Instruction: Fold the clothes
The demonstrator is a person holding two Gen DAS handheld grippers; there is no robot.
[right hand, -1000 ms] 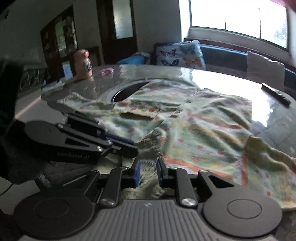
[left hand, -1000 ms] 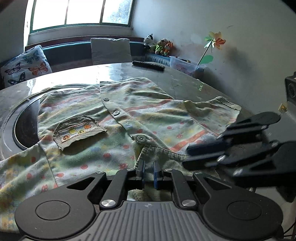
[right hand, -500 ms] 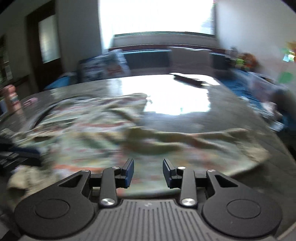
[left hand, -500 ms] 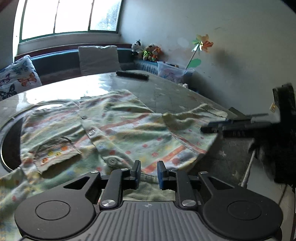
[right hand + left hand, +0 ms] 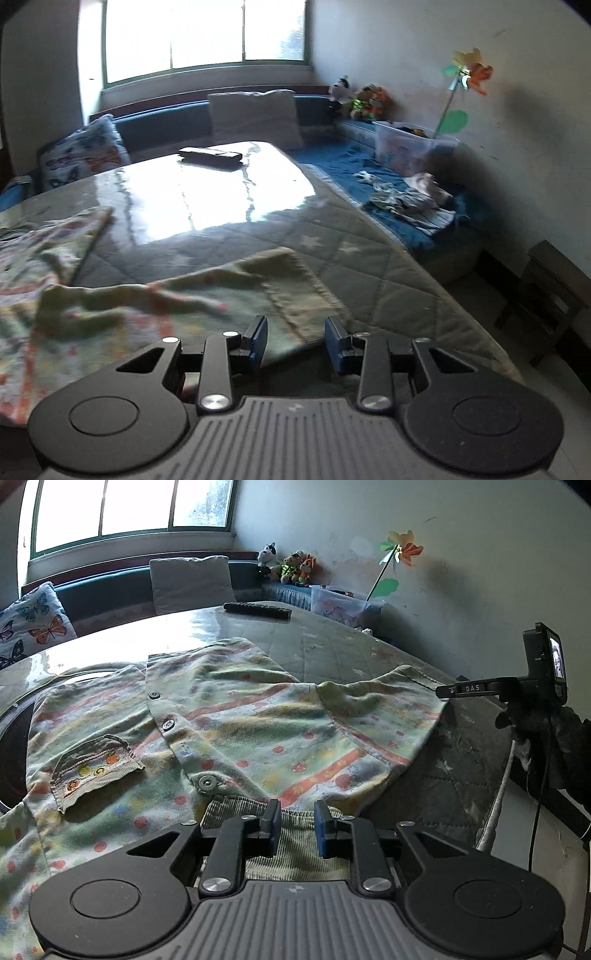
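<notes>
A pastel buttoned shirt (image 5: 258,720) with a corduroy pocket (image 5: 96,768) lies spread front-up on the quilted table (image 5: 332,646). Its corduroy collar (image 5: 236,812) sits at the near edge, right under my left gripper (image 5: 297,827). That gripper is open, its blue pads apart and not pressing the cloth. In the left wrist view my right gripper (image 5: 441,692) shows side-on at the right sleeve's cuff. In the right wrist view it (image 5: 295,341) stands open just above the edge of that sleeve (image 5: 221,295), holding nothing.
A black remote (image 5: 256,610) lies at the table's far side. A dark round inset (image 5: 11,746) is at the left. Past the right table edge are a blue bench (image 5: 369,166) with clothes, a plastic box (image 5: 402,147), and a dark stool (image 5: 554,280).
My left gripper opened off the collar and drew back slightly. My right gripper left the collar area, swung right to the sleeve's end, and its jaws widened.
</notes>
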